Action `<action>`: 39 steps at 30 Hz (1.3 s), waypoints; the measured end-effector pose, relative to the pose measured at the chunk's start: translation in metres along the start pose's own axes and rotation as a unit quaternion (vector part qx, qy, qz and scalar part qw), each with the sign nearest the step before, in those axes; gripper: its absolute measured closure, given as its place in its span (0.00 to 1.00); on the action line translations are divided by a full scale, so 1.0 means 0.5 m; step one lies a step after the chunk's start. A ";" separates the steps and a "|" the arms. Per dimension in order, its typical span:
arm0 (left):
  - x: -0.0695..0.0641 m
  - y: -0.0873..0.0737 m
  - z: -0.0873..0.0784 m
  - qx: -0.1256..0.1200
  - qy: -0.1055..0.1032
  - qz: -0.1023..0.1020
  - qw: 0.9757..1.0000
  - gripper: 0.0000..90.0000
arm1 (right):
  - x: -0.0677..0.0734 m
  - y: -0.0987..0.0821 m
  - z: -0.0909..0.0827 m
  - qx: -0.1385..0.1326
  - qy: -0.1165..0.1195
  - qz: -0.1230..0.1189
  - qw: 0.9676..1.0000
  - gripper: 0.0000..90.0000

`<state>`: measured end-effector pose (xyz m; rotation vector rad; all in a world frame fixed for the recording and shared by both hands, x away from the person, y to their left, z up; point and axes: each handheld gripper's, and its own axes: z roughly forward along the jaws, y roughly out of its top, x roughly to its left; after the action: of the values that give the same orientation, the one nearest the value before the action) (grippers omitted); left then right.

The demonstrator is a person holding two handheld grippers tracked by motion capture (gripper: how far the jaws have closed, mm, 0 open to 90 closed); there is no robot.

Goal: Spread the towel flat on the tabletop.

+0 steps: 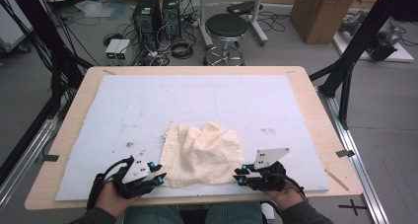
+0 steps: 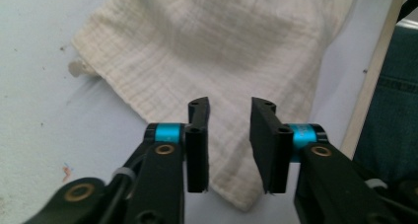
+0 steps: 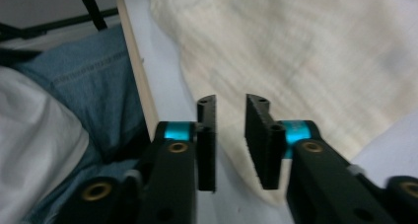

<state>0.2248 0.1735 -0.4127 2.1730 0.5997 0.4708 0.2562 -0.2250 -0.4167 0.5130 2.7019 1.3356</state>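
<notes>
High view: a cream cloth (image 1: 202,155) lies rumpled on the pale blue mat (image 1: 148,105), close to the mat's near edge, with the left gripper (image 1: 158,177) just beside the cloth's near left corner and the right gripper (image 1: 238,177) just beside its near right corner. Both grippers stand with jaws parted and nothing clamped. Left gripper view has the cloth's corner (image 2: 236,194) lying under and beyond the gap, untouched by the pads. Right gripper view shows the cloth's hem (image 3: 231,184) passing beneath its jaws, likewise free.

The risk, on this evidence, is a bad pinch. The fabric is bunched toward the middle of the cloth, so a jaw closing low may catch two layers, or the mat with it, and a lift would then drag the folds instead of spreading them. The cloth also sits near the wooden table edge (image 1: 197,200); an uneven pull from one side could slide it off toward the person's lap.
</notes>
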 end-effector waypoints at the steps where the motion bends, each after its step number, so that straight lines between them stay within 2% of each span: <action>1: 0.003 0.004 -0.002 -0.005 0.000 -0.003 1.000 0.70 | -0.002 0.006 -0.003 -0.008 0.000 0.001 1.000 0.78; 5: 0.029 0.024 0.003 -0.014 0.004 -0.008 1.000 0.65 | -0.017 0.036 -0.016 -0.030 -0.012 -0.002 0.999 0.73; 10: 0.073 0.054 0.021 -0.033 0.002 -0.029 0.999 0.61 | -0.070 0.083 -0.015 -0.041 -0.037 -0.003 0.998 0.70; 15: 0.114 0.079 0.053 -0.037 -0.001 -0.046 0.998 0.60 | -0.133 0.120 0.007 -0.049 -0.050 0.012 0.997 0.67; 18: 0.138 0.090 0.077 -0.035 0.005 -0.049 0.998 0.60 | -0.167 0.138 0.026 -0.043 -0.055 0.017 0.997 0.66; 21: 0.165 0.097 0.104 -0.041 0.000 -0.067 0.997 0.57 | -0.198 0.157 0.050 -0.034 -0.057 0.019 0.998 0.65; 23: 0.185 0.099 0.120 -0.044 -0.017 -0.084 0.995 0.56 | -0.215 0.169 0.069 -0.024 -0.050 0.025 0.998 0.64; 24: 0.193 0.098 0.128 -0.047 -0.021 -0.097 0.994 0.55 | -0.225 0.173 0.080 -0.022 -0.048 0.027 0.998 0.64; 25: 0.202 0.097 0.137 -0.043 -0.023 -0.101 0.994 0.54 | -0.234 0.174 0.089 -0.021 -0.045 0.032 0.998 0.64; 29: 0.223 0.081 0.174 -0.023 -0.024 -0.119 0.992 0.52 | -0.266 0.166 0.127 -0.008 -0.036 0.059 0.998 0.64; 32: 0.233 0.071 0.195 -0.011 -0.031 -0.133 0.991 0.50 | -0.280 0.158 0.151 -0.001 -0.015 0.080 0.997 0.64; 35: 0.237 0.065 0.206 0.001 -0.021 -0.139 0.990 0.50 | -0.289 0.151 0.168 0.012 -0.004 0.089 0.996 0.67; 37: 0.237 0.063 0.211 0.012 -0.022 -0.138 0.990 0.56 | -0.293 0.146 0.174 0.020 0.005 0.099 0.995 0.77; 39: 0.234 0.062 0.212 0.019 -0.033 -0.129 0.991 0.73 | -0.289 0.148 0.176 0.029 0.009 0.088 0.996 0.90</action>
<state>0.3828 0.1569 -0.4364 2.0993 0.8443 0.2504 0.4307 -0.1650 -0.4232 0.7653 2.7735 1.3082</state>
